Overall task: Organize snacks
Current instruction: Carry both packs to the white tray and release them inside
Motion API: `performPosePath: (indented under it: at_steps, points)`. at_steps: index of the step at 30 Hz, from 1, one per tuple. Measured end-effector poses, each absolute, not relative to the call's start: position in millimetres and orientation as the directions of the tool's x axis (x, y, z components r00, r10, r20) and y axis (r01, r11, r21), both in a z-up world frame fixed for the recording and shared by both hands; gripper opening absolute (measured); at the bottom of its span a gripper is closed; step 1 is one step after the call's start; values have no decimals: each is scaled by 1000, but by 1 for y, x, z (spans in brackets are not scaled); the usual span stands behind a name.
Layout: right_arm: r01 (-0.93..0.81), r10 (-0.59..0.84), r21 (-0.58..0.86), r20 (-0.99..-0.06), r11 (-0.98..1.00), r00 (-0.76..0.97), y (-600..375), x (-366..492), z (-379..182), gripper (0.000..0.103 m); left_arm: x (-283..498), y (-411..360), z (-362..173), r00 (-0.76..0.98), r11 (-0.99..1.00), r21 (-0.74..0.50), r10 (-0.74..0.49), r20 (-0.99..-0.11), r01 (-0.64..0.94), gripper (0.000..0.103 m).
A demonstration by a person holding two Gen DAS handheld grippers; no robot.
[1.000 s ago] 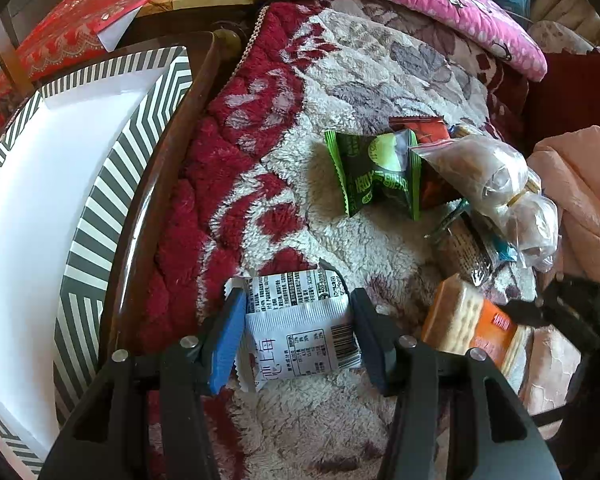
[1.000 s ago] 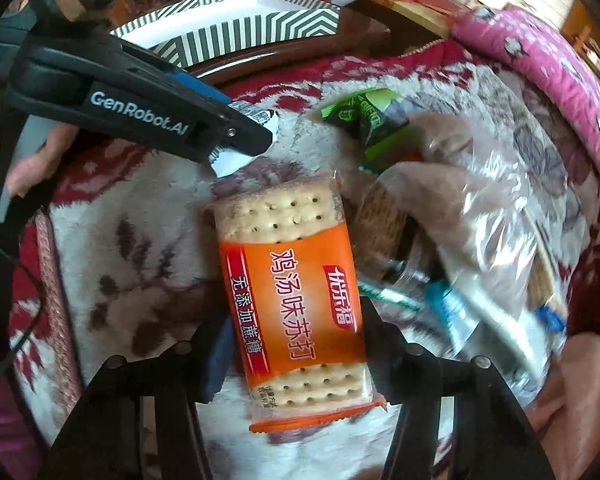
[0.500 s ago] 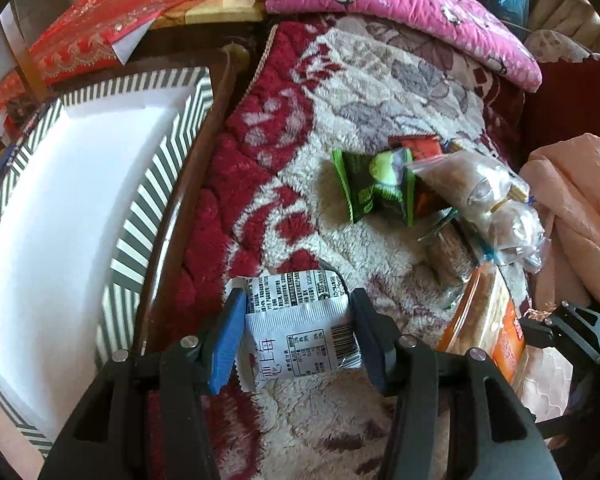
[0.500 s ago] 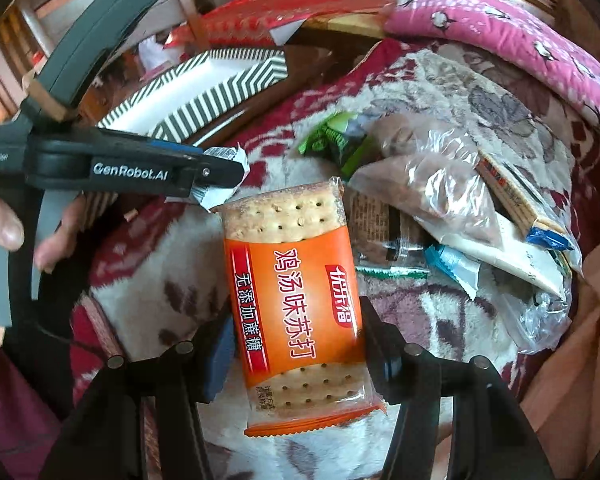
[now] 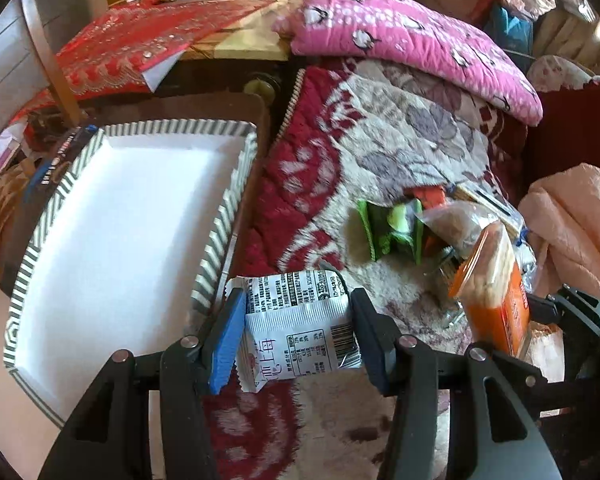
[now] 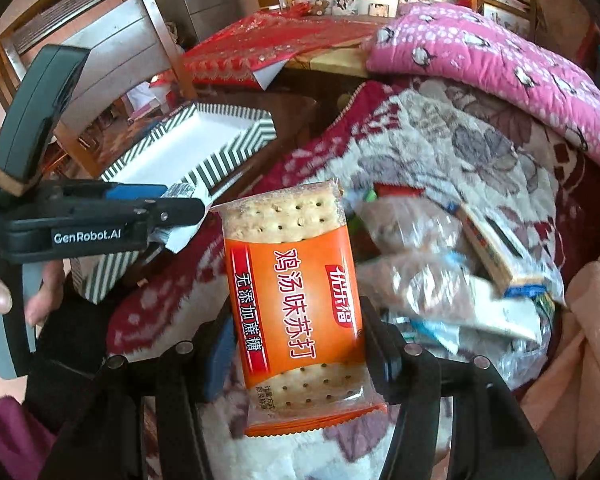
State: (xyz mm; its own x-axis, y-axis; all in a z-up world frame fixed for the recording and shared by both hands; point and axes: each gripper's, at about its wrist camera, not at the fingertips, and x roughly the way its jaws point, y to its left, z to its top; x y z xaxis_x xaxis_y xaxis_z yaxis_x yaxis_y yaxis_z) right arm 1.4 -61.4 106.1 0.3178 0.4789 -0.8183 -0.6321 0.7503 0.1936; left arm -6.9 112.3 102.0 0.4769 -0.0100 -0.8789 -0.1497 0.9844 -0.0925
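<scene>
1. Two grippers each grip a snack: the left gripper (image 5: 298, 330) clamps a small white printed packet (image 5: 298, 320) between its fingers, held just beside the near corner of the striped white paper tray (image 5: 224, 216)
2. Clamped in the right gripper (image 6: 298, 344) is an orange cracker packet (image 6: 296, 300), standing upright above the floral fleece blanket (image 6: 440, 148)
3. Further out, a pile of loose snack bags (image 6: 440, 280) lies on the blanket, right of the cracker packet, with a green sachet (image 5: 388, 232) at its left edge
</scene>
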Motion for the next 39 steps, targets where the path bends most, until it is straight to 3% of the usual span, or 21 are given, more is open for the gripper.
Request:
performPosePath:
  at_steps: [17, 39]
  points:
    - [-699, 531, 217, -804, 681, 268, 16, 16, 125, 61, -25, 199, 132, 501, 954, -73, 88, -861, -292, 52]
    - [-770, 539, 235, -826, 593, 163, 136, 46, 113, 61, -36, 277, 90, 405, 905, -60, 128, -905, -422, 52]
